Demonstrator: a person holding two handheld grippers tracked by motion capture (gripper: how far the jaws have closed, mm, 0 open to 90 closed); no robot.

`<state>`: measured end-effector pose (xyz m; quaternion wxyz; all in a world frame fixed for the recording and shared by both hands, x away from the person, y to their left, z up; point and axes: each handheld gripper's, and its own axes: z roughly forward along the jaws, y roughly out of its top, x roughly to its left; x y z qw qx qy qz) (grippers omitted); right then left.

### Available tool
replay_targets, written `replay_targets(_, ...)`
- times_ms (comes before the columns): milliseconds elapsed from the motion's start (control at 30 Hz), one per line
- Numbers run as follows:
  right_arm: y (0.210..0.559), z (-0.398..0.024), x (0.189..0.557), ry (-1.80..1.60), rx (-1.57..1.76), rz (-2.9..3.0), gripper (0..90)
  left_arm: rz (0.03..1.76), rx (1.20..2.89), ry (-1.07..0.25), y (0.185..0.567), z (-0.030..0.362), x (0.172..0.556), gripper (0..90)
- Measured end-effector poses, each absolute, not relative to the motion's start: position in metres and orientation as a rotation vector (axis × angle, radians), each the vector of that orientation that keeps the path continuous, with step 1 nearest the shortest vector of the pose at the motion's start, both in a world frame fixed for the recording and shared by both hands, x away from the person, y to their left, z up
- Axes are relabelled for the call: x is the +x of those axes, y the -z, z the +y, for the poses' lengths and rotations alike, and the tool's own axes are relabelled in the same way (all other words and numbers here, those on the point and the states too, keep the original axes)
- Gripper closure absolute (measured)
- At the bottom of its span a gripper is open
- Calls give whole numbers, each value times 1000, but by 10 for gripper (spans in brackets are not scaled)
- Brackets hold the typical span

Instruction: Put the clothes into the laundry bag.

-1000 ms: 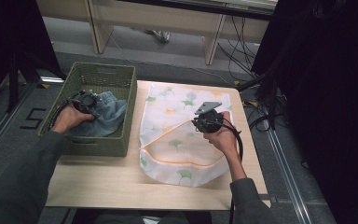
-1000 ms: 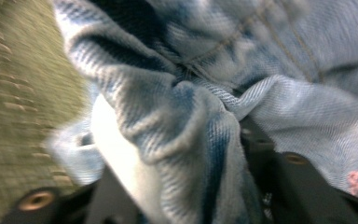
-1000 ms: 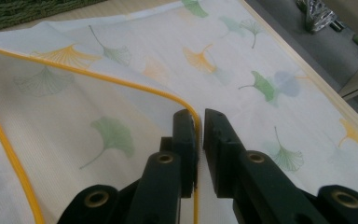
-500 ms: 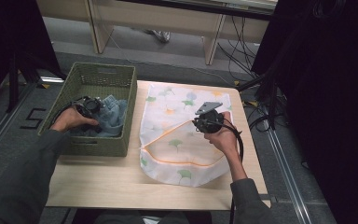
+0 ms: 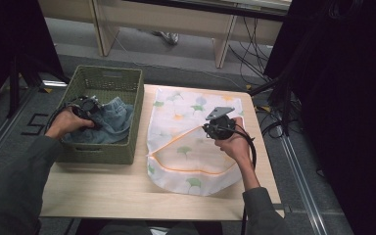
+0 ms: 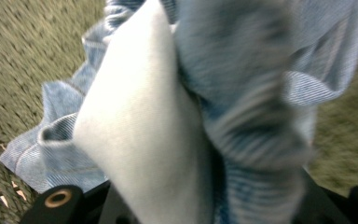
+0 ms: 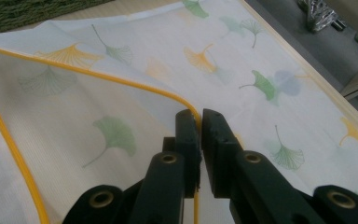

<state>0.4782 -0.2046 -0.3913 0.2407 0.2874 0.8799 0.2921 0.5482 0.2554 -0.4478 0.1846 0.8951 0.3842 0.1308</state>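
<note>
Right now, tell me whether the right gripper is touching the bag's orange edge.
Touching. The right gripper view shows the right gripper shut on the orange edge of the bag, the edge running between its jaws.

I count: baskets 1, one green woven basket (image 5: 108,83) | denim garments 1, one blue denim garment (image 5: 111,120) | mesh bags 1, one leaf-print mesh bag (image 5: 186,147) | tables 1, one wooden table (image 5: 103,196) | grippers 2, left gripper (image 5: 89,108) and right gripper (image 5: 214,128)

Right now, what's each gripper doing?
Left gripper: jaws have just been closing, denim garment between them in the green basket.
Right gripper: shut on the laundry bag orange edge.
</note>
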Motion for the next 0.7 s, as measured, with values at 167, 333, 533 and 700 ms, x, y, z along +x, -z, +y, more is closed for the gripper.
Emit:
replay_targets(167, 391, -205, 480, -794, 742, 2417, 856, 1026, 2431, -375, 420, 259, 538, 672)
replay_targets(333, 390, -206, 478, -803, 771, 2412, 858, 1050, 2276, -384, 395, 274, 523, 677)
replay_targets(533, 389, -209, 479, -806, 760, 2410, 860, 1070, 2132, -356, 370, 290, 508, 680)
replay_targets(700, 388, -209, 478, -816, 770, 2401, 860, 1066, 2083, -305, 361, 300, 501, 680)
